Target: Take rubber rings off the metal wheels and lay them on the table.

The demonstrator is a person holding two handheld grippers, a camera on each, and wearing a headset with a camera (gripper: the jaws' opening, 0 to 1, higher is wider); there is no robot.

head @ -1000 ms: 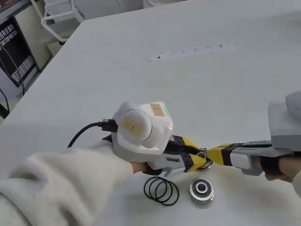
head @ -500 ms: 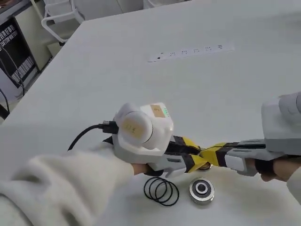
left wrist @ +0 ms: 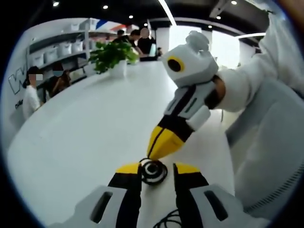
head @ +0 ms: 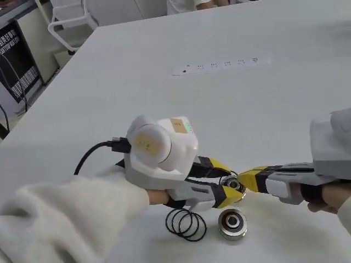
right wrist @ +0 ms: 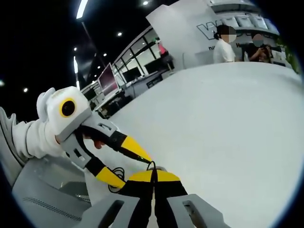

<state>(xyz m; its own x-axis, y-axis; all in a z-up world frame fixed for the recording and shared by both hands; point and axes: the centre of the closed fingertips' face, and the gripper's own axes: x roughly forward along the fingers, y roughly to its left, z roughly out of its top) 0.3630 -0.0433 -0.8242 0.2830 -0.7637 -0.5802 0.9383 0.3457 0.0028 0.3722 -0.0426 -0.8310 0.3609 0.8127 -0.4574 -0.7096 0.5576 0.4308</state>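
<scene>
— Several rubber rings (head: 186,223) lie overlapping on the counter (head: 137,82), nearest the person. Just to their right a metal wheel (head: 232,223) lies flat on its own.

— And the claws?

— Just beyond those. The left claw (head: 230,182) has a yellow tip on either side of a second wheel (left wrist: 153,172) and pinches it between them. The left gripper view looks straight down the jaws at that wheel, with a dark band round its rim.

— What about the other one?

— The right claw (head: 241,177) comes in from the right with its jaws pressed together, and its tip meets the pinched wheel at the rim. In the right gripper view a thin black loop (right wrist: 151,165) pokes out of the closed tips, so it looks to be nipping a ring on that wheel.

— Anything farther back?

— A black cable (head: 93,156) trails off the rear of the left claw's housing. A white power strip (head: 222,64) lies well up the counter. Past the far corner stands a white chair (head: 68,19).
</scene>
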